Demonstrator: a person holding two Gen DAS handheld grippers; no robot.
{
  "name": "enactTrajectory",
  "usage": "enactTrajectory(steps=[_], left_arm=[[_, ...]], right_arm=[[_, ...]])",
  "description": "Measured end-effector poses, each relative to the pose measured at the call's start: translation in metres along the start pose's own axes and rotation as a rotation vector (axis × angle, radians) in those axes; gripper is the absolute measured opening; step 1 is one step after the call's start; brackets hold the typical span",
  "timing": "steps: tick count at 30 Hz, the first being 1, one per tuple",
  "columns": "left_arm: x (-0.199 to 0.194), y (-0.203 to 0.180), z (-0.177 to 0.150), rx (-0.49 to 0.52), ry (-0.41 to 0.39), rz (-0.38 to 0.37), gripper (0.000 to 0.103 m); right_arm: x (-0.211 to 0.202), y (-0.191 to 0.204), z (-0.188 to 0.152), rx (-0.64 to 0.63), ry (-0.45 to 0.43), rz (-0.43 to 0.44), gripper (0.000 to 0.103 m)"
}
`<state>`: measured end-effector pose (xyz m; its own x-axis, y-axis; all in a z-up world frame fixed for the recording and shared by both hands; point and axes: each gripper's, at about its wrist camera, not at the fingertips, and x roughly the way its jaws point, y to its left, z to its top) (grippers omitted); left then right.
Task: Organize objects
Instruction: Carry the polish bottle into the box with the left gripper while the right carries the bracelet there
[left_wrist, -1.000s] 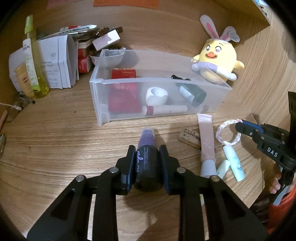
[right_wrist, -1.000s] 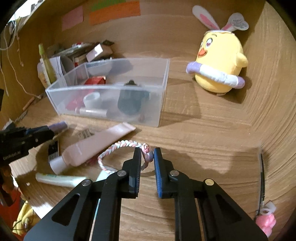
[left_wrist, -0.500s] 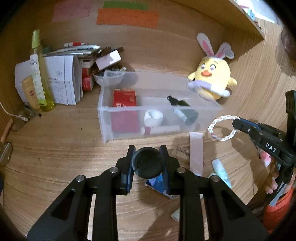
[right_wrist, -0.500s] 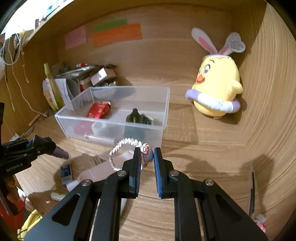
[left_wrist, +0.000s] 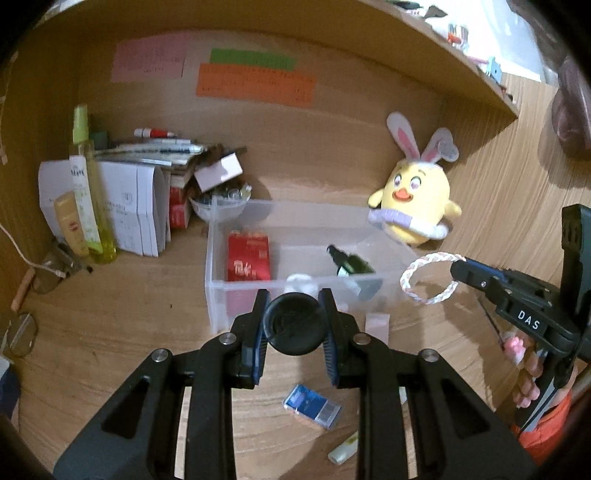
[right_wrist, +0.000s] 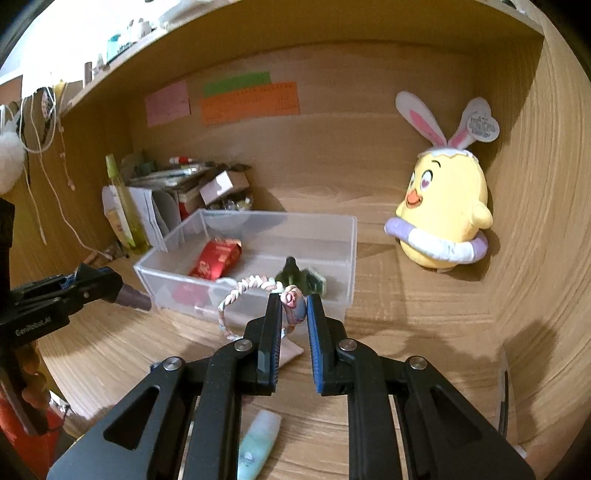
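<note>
Gripping a dark bottle (left_wrist: 294, 323) between its two fingers, the left gripper (left_wrist: 294, 325) hangs above the wooden desk (left_wrist: 110, 332), just before the near wall of the clear plastic bin (left_wrist: 218, 295); the bottle's round black base faces the camera, and its purple tip (right_wrist: 135, 300) shows in the right wrist view. Right gripper (right_wrist: 293, 302): clamped on a pink bead of the braided bracelet (right_wrist: 236, 295), whose loop hangs free to the left, raised off the desk before the bin's near right corner.

Bin contents: red packet (left_wrist: 248, 256), flat at the left; dark green dropper bottle (left_wrist: 351, 263), lying on its side at the right; a white round item (left_wrist: 301, 281), partly hidden behind the left gripper's fingers.

Loose on the desk near the grippers: pale pink tube (left_wrist: 376, 326), mostly covered by the left gripper; blue packet (left_wrist: 312, 406); small white tube (left_wrist: 343, 448); mint-green tube (right_wrist: 258, 443).

Surroundings: yellow plush chick (right_wrist: 443, 218) with rabbit ears, upright against the right wall, apart from the bin; tall yellow-green spray bottle (left_wrist: 88, 192) and white paper boxes (left_wrist: 129, 210) at back left; stacked pens and small boxes (left_wrist: 177, 155) behind the bin; pink, green and orange notes (left_wrist: 255, 85) on the back wall.
</note>
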<state>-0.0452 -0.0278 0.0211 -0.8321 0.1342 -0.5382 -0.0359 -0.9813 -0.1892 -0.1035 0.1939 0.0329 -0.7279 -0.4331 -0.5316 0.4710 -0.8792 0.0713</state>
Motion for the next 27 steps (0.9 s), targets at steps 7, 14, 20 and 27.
enactTrajectory(steps=[7, 14, 20, 27], left_arm=[[-0.008, 0.003, 0.019, -0.014, -0.066, 0.002, 0.026], [-0.006, 0.009, 0.035, -0.013, -0.098, 0.03, 0.026], [0.01, 0.013, 0.044, -0.016, -0.094, 0.044, 0.025], [0.027, 0.022, 0.052, -0.03, -0.086, 0.062, 0.026]], right_arm=[[0.0, 0.003, 0.014, -0.002, -0.031, 0.015, 0.012], [0.01, 0.005, 0.028, 0.007, -0.046, 0.034, 0.012], [0.03, 0.005, 0.037, 0.012, -0.032, 0.031, 0.012], [0.054, 0.006, 0.04, 0.018, 0.004, 0.039, 0.012]])
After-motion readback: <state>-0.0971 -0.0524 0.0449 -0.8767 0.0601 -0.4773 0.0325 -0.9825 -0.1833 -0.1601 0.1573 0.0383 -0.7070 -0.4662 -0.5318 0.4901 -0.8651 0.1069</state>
